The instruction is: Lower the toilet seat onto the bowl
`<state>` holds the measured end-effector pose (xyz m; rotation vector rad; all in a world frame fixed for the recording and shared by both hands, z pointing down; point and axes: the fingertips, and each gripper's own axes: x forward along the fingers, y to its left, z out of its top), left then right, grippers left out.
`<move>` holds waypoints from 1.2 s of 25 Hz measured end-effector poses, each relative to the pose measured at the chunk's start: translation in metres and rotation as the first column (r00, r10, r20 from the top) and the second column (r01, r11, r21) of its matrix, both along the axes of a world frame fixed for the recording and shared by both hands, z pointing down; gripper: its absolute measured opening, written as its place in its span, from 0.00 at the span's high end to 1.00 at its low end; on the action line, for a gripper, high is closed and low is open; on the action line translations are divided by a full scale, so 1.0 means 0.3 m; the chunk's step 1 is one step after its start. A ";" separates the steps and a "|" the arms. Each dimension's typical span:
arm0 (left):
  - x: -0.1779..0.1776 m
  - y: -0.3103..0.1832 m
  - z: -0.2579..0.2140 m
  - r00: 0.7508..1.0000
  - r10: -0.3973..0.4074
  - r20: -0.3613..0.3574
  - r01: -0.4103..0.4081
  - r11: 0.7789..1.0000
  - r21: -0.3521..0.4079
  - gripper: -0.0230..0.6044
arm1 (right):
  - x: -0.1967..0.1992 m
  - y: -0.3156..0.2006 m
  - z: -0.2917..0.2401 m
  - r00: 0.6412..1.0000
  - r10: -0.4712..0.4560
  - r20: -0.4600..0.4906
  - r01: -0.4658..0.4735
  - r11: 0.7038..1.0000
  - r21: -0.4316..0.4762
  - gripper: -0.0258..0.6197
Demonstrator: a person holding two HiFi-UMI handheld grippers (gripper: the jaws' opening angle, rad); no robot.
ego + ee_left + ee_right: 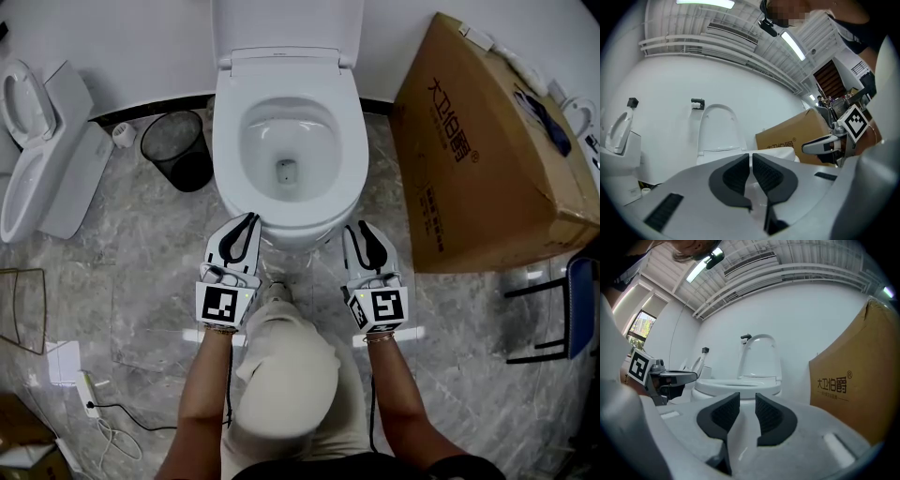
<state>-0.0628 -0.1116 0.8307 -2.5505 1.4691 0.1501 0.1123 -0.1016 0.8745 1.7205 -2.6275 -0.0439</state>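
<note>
Obs. 1, toilet bowl [352, 159]: glossy white ceramic, egg-shaped. It has a broad rounded rim around a smooth basin, with a little water at the drain.

Obs. 2, toilet seat [759, 357]: both gripper views show a thin arched white plastic panel standing upright against the back, above the bowl. Its double outline reads as seat ring folded up with the lid. I cannot separate the two, so I cannot confirm the seat is off the rim.

Obs. 3, left claw [249, 221]: hovers just short of the bowl's front edge, touching nothing. Its dark ribbed pads sit together, leaving only a hairline slit, and nothing is between them. The shell is matte grey-white moulded plastic, and a marker cube sits at my wrist.

Obs. 4, right claw [362, 227]: level with the left one, on the other side of the bowl's front. The pads stand a narrow gap apart and nothing is between them.

Surroundings:
- The floor [141, 309] is grey veined stone, polished.
- A black wire-mesh bin [178, 150], round, stands just left of the bowl.
- A large brown cardboard box [487, 150] with printed characters stands just right of the bowl, tilted.
- A second white toilet [37, 150] stands well to the left with its lid raised.
- A white power strip [89, 394] with a loose cable lies on the floor by my left side.
</note>
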 end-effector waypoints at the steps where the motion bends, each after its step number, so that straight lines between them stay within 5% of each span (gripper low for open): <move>1: 0.001 0.000 0.000 1.000 -0.004 -0.004 0.004 1.000 -0.003 0.93 | 0.002 0.001 -0.003 1.000 0.006 0.003 -0.006 1.000 0.004 0.80; 5: 0.000 -0.004 0.005 1.000 -0.005 -0.018 0.005 1.000 -0.007 0.95 | 0.005 -0.012 -0.002 0.999 0.036 -0.002 -0.036 0.999 0.018 0.95; 10: -0.010 0.003 -0.002 0.999 -0.022 -0.024 0.022 0.999 -0.032 0.96 | -0.009 -0.029 -0.052 0.999 0.038 -0.015 -0.038 0.999 0.006 0.95; 17: -0.075 -0.059 -0.047 0.996 -0.088 0.020 0.090 0.976 -0.198 0.96 | -0.009 -0.123 -0.213 0.998 0.062 0.015 -0.061 0.994 -0.087 0.95; 30: -0.141 -0.276 -0.525 0.989 -0.147 0.015 0.146 0.961 -0.236 0.96 | -0.043 -0.352 -0.704 0.998 0.049 0.026 -0.046 0.991 -0.123 0.95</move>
